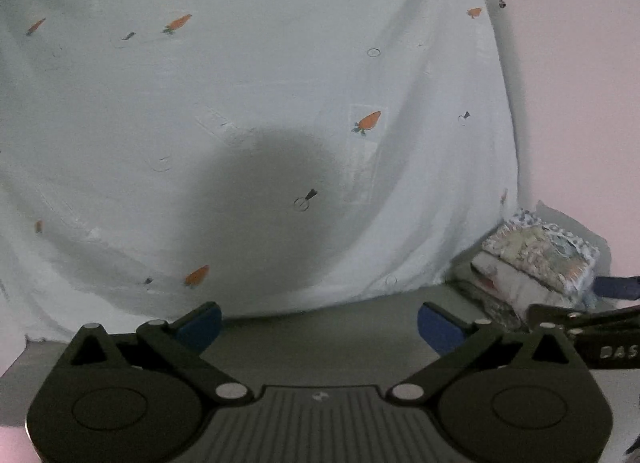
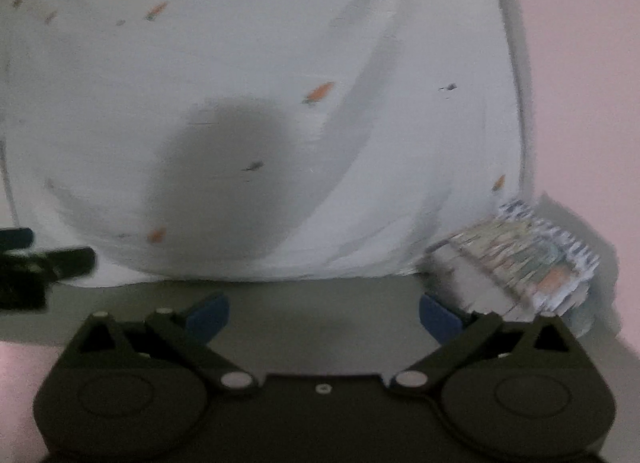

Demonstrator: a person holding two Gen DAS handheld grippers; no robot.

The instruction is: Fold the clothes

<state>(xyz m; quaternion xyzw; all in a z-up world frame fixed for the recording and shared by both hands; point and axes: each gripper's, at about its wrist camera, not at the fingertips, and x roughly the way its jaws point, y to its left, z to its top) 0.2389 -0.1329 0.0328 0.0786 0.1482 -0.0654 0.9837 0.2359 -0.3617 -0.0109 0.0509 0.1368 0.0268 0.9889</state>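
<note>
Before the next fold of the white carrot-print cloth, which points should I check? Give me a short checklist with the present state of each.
1. Left gripper jaws open, nothing between them: ok.
2. Right gripper jaws open, nothing between them: ok.
3. Carrot-print cloth lying flat: not ok, creases run along its right side.
4. Near edge of the cloth visible for grasping: ok.
5. Stack of folded clothes apart from the cloth: cannot tell, it sits right at the cloth's corner.

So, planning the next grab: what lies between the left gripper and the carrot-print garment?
Only bare grey surface separates the open left gripper from the carrot-print garment, seen in the left wrist view.
</note>
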